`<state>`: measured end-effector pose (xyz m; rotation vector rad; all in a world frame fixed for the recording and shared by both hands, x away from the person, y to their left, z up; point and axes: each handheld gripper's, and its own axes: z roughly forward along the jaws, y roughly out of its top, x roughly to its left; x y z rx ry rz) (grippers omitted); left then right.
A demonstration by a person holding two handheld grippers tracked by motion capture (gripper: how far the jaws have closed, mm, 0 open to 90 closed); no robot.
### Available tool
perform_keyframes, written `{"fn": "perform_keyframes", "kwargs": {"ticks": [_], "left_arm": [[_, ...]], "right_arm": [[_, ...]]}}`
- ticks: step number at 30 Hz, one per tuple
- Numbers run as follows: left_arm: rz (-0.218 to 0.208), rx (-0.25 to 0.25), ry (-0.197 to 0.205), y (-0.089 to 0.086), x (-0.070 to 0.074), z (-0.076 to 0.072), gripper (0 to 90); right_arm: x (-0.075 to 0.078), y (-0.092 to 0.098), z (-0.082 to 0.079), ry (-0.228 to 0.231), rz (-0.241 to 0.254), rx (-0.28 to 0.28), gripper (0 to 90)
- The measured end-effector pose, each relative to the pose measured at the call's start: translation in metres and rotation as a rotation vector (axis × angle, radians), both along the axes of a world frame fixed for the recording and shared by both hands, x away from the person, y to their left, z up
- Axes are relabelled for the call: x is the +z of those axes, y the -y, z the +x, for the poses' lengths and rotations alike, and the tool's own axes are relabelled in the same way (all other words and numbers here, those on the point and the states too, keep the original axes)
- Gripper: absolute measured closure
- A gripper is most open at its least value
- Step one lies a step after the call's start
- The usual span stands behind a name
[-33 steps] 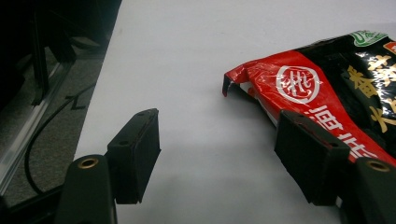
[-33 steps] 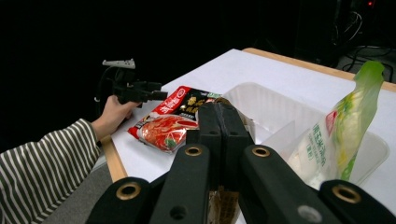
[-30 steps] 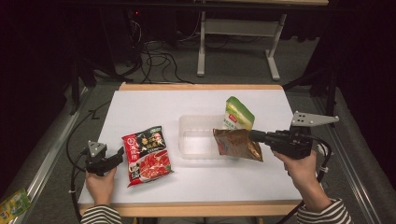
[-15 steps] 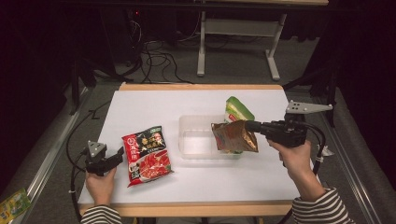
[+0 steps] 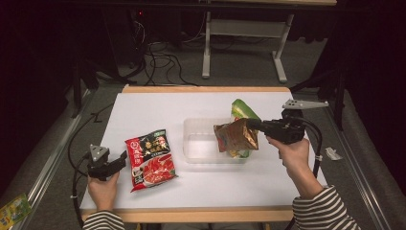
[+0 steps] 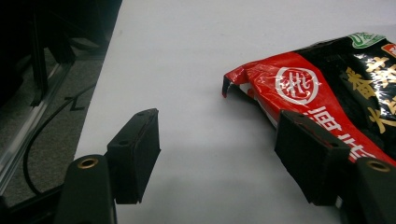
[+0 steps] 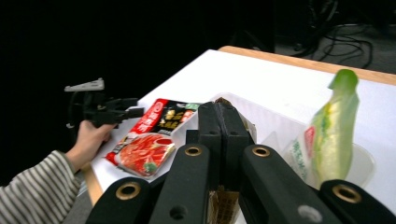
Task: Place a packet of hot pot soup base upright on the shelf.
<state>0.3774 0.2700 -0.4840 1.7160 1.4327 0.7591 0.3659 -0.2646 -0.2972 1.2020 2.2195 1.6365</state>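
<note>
My right gripper (image 5: pixel 253 125) is shut on a brown and orange snack packet (image 5: pixel 235 137) and holds it in the air over the right end of a clear plastic tray (image 5: pixel 201 143). In the right gripper view the jaws are pressed together on the brown packet's edge (image 7: pixel 223 205). A green packet (image 5: pixel 241 109) leans at the tray's right side, seen as the green packet (image 7: pixel 332 123). A red and black noodle packet (image 5: pixel 150 158) lies flat on the white table (image 5: pixel 153 108). My left gripper (image 5: pixel 122 158) rests open just left of it, with the noodle packet (image 6: pixel 322 98) beside the right jaw.
The table's wooden front edge (image 5: pixel 191 214) runs near the person's striped sleeves. Cables (image 5: pixel 158 52) and a white table frame (image 5: pixel 239 38) lie on the floor beyond the far edge. A small green packet (image 5: pixel 12 210) lies on the floor at lower left.
My right gripper has carried the brown packet up and leftward, from the tabletop right of the tray to above the tray's right end. The left gripper has stayed put.
</note>
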Motion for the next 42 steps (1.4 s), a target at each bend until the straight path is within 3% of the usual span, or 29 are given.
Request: {"fn": "perform_keyframes", "kwargs": {"ticks": [8,17,28,42], "left_arm": [[0.001,0.0,0.002,0.0,0.0,0.0,31.6],[0.001,0.0,0.004,0.0,0.0,0.0,31.5],[-0.001,0.001,0.004,0.0,0.0,0.0,31.6],[0.006,-0.001,-0.002,0.0,0.0,0.0,31.6]], "right_arm": [[-0.004,-0.005,0.007,-0.008,-0.04,-0.05,90.0],[-0.007,-0.013,0.017,-0.017,-0.052,-0.071,90.0],[-0.012,-0.018,0.035,0.024,-0.126,-0.13,90.0],[-0.013,-0.022,0.046,0.072,-0.222,-0.181,90.0]]}}
